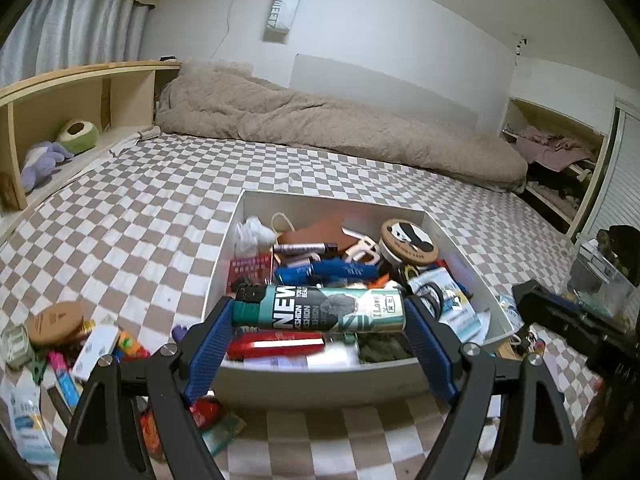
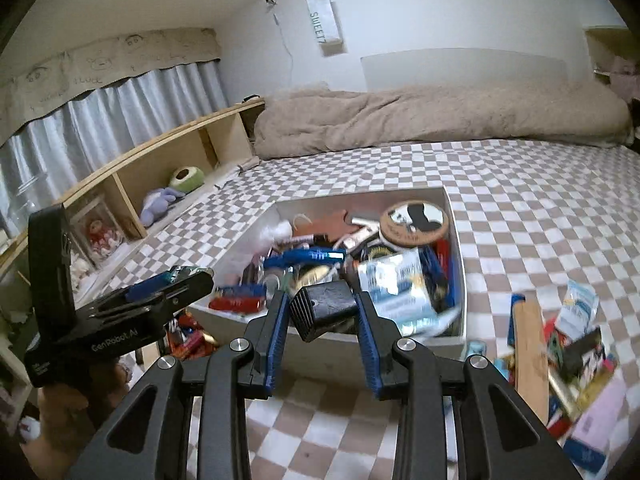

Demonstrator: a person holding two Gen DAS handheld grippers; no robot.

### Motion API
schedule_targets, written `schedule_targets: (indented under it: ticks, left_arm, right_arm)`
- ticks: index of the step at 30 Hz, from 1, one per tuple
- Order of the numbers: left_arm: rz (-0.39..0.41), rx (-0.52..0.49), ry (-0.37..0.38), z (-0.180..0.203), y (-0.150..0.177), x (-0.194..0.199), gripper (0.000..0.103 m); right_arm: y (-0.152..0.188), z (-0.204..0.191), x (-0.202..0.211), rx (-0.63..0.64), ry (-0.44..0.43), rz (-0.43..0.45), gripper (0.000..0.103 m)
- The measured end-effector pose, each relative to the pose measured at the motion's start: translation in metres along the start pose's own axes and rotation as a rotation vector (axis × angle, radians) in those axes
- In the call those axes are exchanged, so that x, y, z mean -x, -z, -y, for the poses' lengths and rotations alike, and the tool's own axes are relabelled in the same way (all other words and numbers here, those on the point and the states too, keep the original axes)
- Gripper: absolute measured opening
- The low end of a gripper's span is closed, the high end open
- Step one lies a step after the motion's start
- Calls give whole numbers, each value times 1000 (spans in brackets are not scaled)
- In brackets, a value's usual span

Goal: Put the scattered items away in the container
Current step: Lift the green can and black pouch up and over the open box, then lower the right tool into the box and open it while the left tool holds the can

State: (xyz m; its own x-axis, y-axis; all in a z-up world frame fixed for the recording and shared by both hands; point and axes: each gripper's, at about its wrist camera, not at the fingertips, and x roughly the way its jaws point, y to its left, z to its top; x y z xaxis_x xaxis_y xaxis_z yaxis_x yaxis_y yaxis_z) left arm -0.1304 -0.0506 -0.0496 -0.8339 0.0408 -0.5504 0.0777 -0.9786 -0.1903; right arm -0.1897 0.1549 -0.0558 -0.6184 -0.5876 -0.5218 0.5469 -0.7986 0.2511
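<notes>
Left claw gripping lighter, right claw clamping black block

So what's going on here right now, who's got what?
A person is tidying clutter on a checked bed into a white box that is already quite full. The left gripper holds a teal lighter crosswise between its fingers, above the box's near edge. The right gripper is shut on a small black ribbed block. Piles of loose items lie on the bed either side of the box.
</notes>
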Motion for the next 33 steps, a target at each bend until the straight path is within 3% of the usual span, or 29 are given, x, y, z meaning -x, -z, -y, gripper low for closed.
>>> schedule_targets:
  ticks: [11,20,33]
  left_arm:
    - [-64,24,-12,-18,-8,-41,84]
    - [-94,34,-5,-29,-1,-58,84]
    - [-101,42,20,-41,-6,-65,84]
  right_arm:
    - [-60,-4,-36,108,8,-49,34]
    - [-103,-5,-109,167,35,-179,34]
    - [-115,20,-212,135,151,-340,34]
